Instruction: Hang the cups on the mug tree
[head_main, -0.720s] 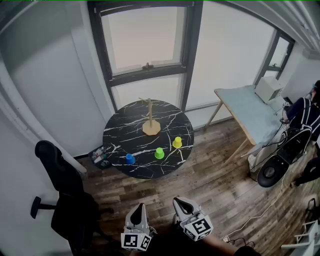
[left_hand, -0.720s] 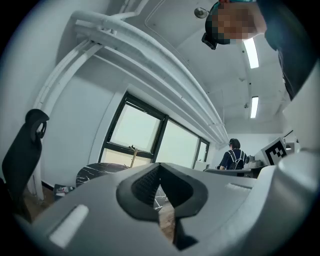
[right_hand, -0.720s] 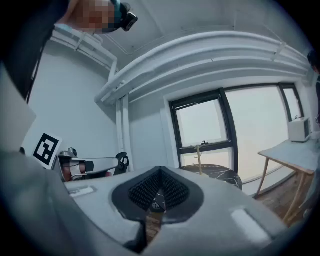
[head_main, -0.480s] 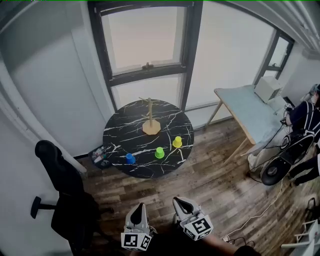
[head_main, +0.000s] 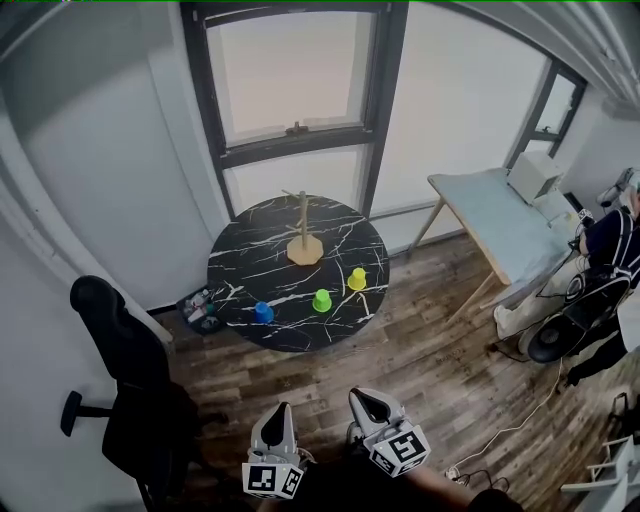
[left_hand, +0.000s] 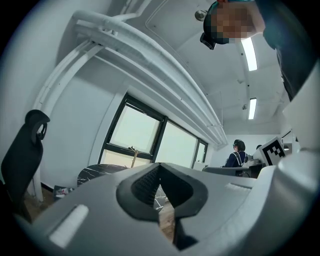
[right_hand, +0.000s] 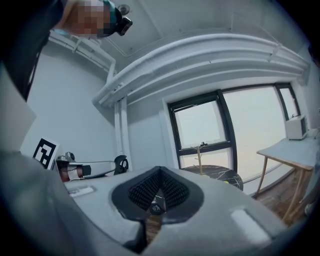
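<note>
Cups stand in a slanted row along the near edge of the round black marbled counter (head_main: 236, 268): the blue cup (head_main: 263, 312) at the left and closest to the person, the green cup (head_main: 321, 300) in the middle, and the yellow cup (head_main: 357, 279) at the right and farthest back. They are apart from one another, and none hangs on a peg. They are too small here to tell which way their handles point or whether their mouths face up or down.

Behind the cups, near the counter's far side, the wooden mug tree (head_main: 303, 222) stands upright on its flat base. Its long axis is vertical, with short pegs branching out near the top. It is set apart from all three cups and is nearest the yellow and green ones.

Both tools are well short of the counter, low over the wood floor (head_main: 440, 370), and point forward toward it. The left tool (head_main: 281, 412) has its jaws pressed together with nothing between them, as its own view shows (left_hand: 160, 186). The right tool (head_main: 362, 403) is likewise closed and empty (right_hand: 159, 192).

A black office chair (head_main: 125, 360) stands to the left. A large window (head_main: 290, 80) rises behind the counter, and a person (head_main: 612, 240) sits at the far right beside a pale counter (head_main: 495, 228).
</note>
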